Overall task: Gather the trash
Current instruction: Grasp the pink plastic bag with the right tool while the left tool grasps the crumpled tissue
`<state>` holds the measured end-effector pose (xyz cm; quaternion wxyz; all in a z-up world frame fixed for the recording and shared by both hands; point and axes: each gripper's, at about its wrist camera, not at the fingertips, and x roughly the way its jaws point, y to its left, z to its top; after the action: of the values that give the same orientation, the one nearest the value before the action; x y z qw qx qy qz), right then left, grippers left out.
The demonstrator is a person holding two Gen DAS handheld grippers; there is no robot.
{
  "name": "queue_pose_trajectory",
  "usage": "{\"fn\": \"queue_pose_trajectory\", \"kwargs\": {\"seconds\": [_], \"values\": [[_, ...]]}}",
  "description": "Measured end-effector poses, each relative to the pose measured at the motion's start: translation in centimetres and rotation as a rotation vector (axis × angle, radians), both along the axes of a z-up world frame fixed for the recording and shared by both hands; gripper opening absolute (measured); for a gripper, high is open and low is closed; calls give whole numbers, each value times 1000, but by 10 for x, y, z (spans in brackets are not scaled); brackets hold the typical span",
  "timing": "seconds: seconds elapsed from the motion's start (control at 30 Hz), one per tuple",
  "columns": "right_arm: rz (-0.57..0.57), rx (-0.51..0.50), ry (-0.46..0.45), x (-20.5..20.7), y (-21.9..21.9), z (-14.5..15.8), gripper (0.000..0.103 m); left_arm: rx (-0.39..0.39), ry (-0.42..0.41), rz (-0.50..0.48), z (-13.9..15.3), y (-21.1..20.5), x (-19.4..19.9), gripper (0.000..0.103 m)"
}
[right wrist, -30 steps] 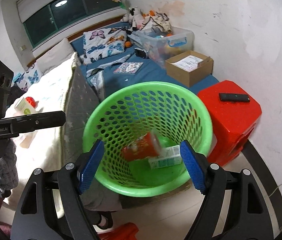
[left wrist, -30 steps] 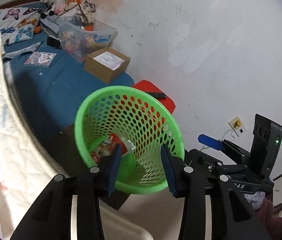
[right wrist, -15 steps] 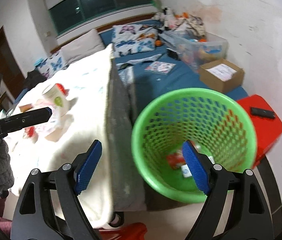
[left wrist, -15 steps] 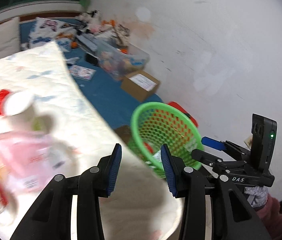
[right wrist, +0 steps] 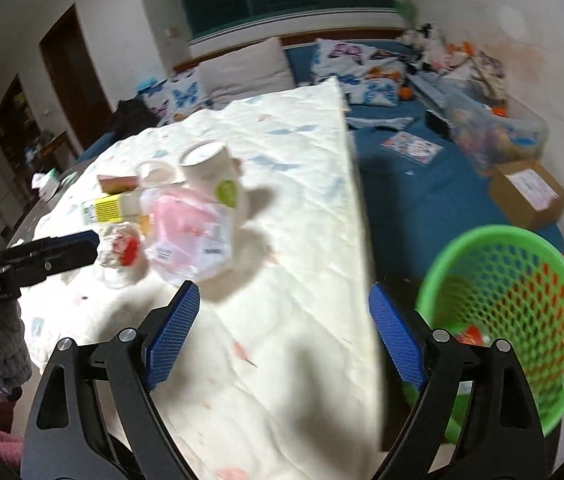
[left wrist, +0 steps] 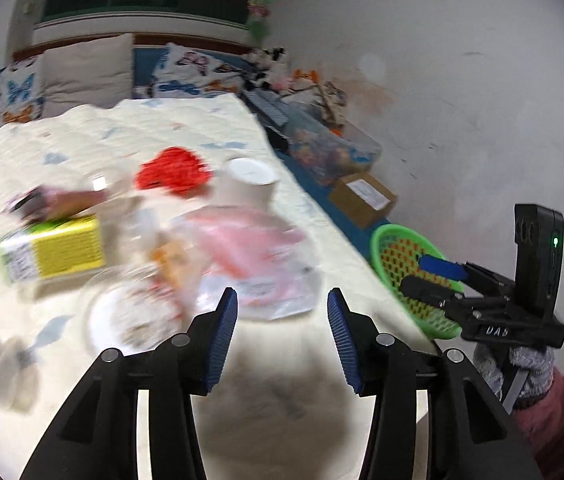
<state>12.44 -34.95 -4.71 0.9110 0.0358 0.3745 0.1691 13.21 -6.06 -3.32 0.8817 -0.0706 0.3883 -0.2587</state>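
Bedroom, night, dark window behind; blue bed with butterfly pillows along the far wall.

Item 1. Cream quilted surface (right wrist: 282, 208), largest thing in both views. It fills each frame, where a second ago the basket did: both grippers have swung away from the basket and toward the pile. Judged meaning: one drop-off is done and the next pick-up begins.

Item 2. Green mesh basket (right wrist: 521, 320), on the floor off the surface's right edge, mouth tilted toward the right wrist camera. Red and white packaging lies at its bottom. A red stool shows just behind it.

Item 3. Trash pile (left wrist: 186, 240), on the surface, ahead of both grippers and well apart from the basket. Motion blur softens it in the left view.
- Pink plastic bag (right wrist: 190, 236): flat, crumpled, no clear long axis.
- White paper cup (right wrist: 214, 176): appears tipped, long axis leaning up-left, round white end toward the cameras.
- Yellow carton (left wrist: 54, 252): lying on its side, long axis roughly left-right across the left view.
- Red crumpled piece (left wrist: 174, 172): beyond the bag, shapeless.

Item 4. Right gripper (right wrist: 283, 338): jaws spread wide, having just been opening, nothing between them.

Item 5. Left gripper (left wrist: 282, 334): jaws parted about halfway, having just opened a little further, empty, aimed at the near edge of the pink bag.
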Motion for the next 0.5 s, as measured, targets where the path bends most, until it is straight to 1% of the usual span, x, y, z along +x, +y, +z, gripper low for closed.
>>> {"fn": "queue_pose_trajectory", "kwargs": {"seconds": [0.1,0.3,0.5], "values": [[49,4,3,10,20,-3,91,-2,8,41,-4,15,-2,46],[130,-23,26,33,57,-14,91,-18,34,119,-16,55,-13,46],[162,-50,52,59,80,-27,92,-25,38,149,-22,68,-21,46]]}}
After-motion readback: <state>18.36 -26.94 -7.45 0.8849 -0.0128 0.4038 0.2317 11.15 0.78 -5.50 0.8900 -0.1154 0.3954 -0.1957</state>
